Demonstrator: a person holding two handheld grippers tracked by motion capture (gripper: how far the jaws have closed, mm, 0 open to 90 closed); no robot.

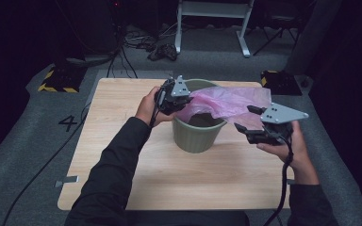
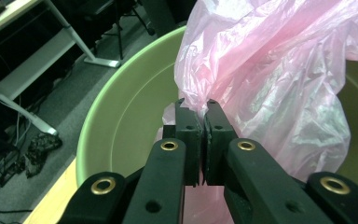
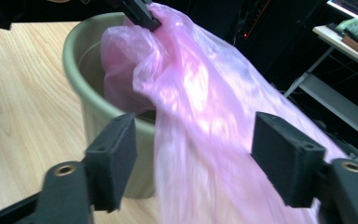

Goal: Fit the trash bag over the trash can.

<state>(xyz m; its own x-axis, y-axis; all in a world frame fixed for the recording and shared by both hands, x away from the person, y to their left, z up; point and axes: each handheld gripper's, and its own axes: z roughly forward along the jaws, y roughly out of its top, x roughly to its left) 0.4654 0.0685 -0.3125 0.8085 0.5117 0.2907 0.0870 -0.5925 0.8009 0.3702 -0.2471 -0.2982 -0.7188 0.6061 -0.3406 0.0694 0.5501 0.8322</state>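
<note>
A green bin (image 1: 195,136) stands on the middle of the wooden table (image 1: 122,141). A pink plastic bag (image 1: 231,101) lies draped over its rim and spreads to the right. My left gripper (image 1: 185,100) is above the bin's left rim, shut on a fold of the pink bag (image 2: 261,84) just over the green bin (image 2: 121,126). My right gripper (image 1: 246,118) is at the bin's right side with its jaws open. In the right gripper view the pink bag (image 3: 205,121) hangs between the two pads (image 3: 116,154) without touching them, beside the green bin (image 3: 81,74).
The table's front half lies bare. Beyond the far edge are a white desk frame (image 1: 212,19), cables on the grey floor (image 1: 141,44) and yellow-black striped feet (image 1: 56,80) at both far corners. A cable trails from my right gripper down past the table's near edge.
</note>
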